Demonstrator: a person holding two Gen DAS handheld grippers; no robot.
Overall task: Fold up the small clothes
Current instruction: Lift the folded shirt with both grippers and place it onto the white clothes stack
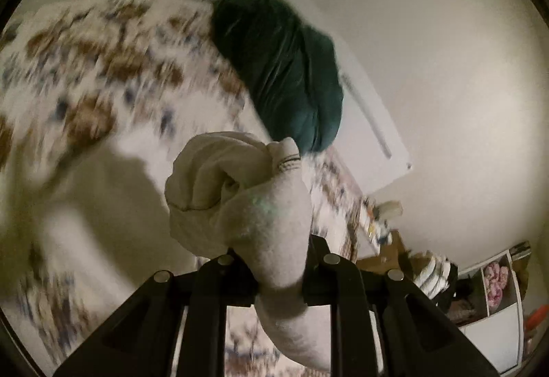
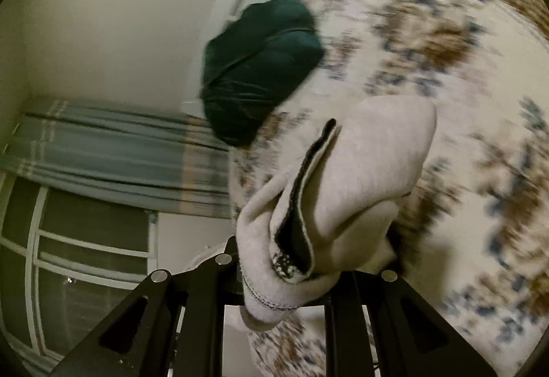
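My left gripper (image 1: pixel 278 260) is shut on a white sock (image 1: pixel 240 198) that is bunched up and raised above a bed; its striped cuff shows near the top. My right gripper (image 2: pixel 291 267) is shut on a white sock (image 2: pixel 360 171) with a dark inner edge, also held up off the bed. A dark green garment (image 1: pixel 291 75) lies balled at the edge of the bed, beyond both grippers; it also shows in the right wrist view (image 2: pixel 257 68). Both views are motion-blurred.
The bed has a white cover with brown and blue flowers (image 1: pixel 103 68), also in the right wrist view (image 2: pixel 446 33). A white wall (image 1: pixel 446 50) stands behind. A striped curtain (image 2: pixel 103 150) and a window (image 2: pixel 85 256) are at left. Cluttered shelves (image 1: pixel 480 291) are at lower right.
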